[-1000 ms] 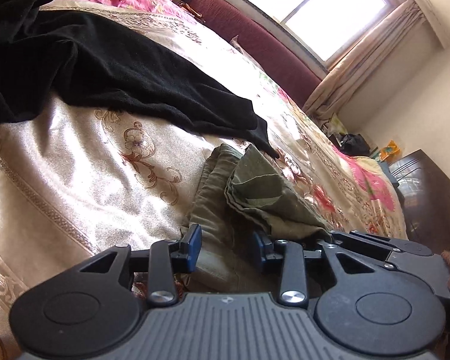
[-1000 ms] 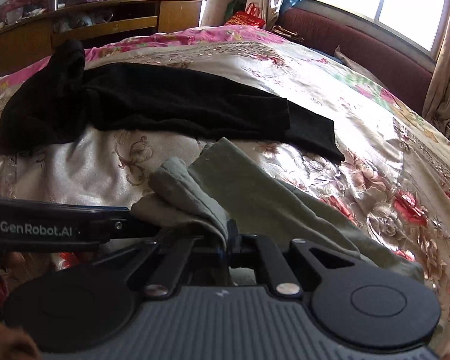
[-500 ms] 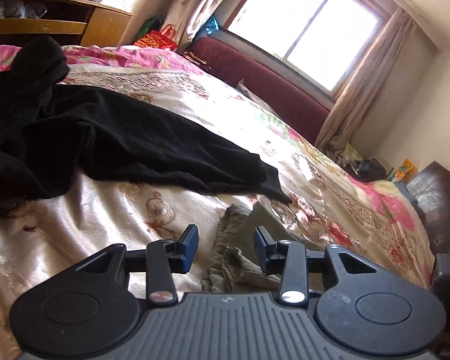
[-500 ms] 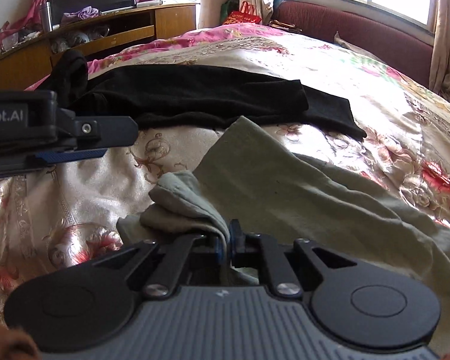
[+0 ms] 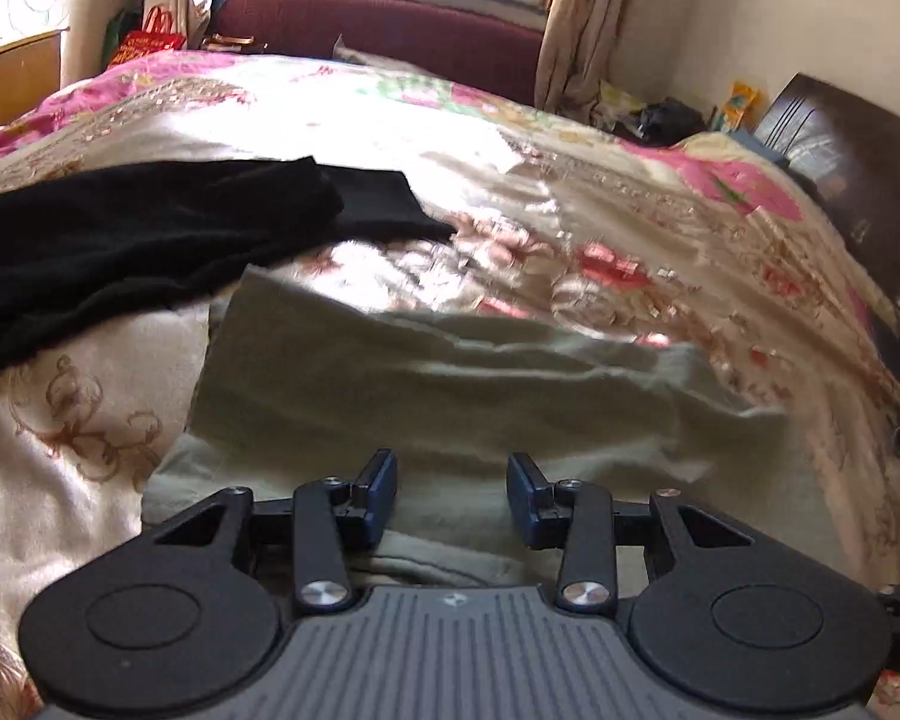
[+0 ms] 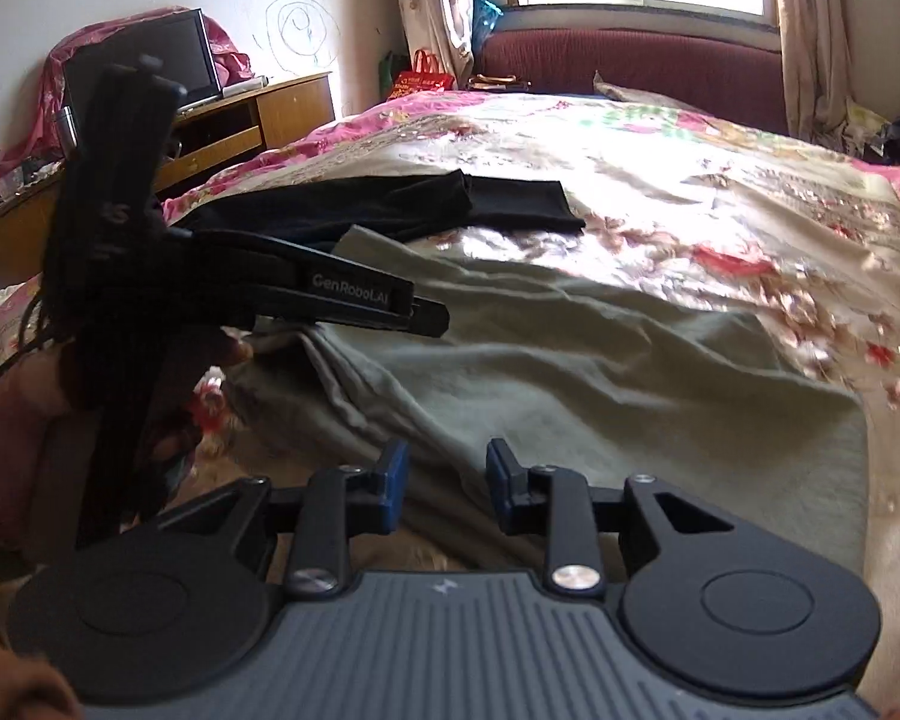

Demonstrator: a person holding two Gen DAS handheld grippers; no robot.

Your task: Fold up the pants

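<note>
Grey-green pants (image 5: 450,384) lie folded over on the floral bedspread (image 5: 600,192), spread wide from left to right. My left gripper (image 5: 452,495) hovers over their near edge, jaws apart, nothing pinched between the pads. In the right wrist view the same pants (image 6: 600,372) fill the middle. My right gripper (image 6: 447,483) is just above the cloth with its jaws opening and no fabric between the blue pads. The left gripper's body (image 6: 330,294), held by a hand (image 6: 24,408), reaches in from the left over the pants' far corner.
Black pants (image 5: 150,240) lie stretched out behind the green pair, also seen as a black garment (image 6: 426,204) in the right wrist view. A wooden TV cabinet (image 6: 234,126) stands left of the bed. A maroon sofa (image 6: 630,66) sits under the window.
The right gripper has let go of the green fold it pinched, and its jaws have parted. Both grippers swung right across the bed. The pants now lie flatter and folded over.
</note>
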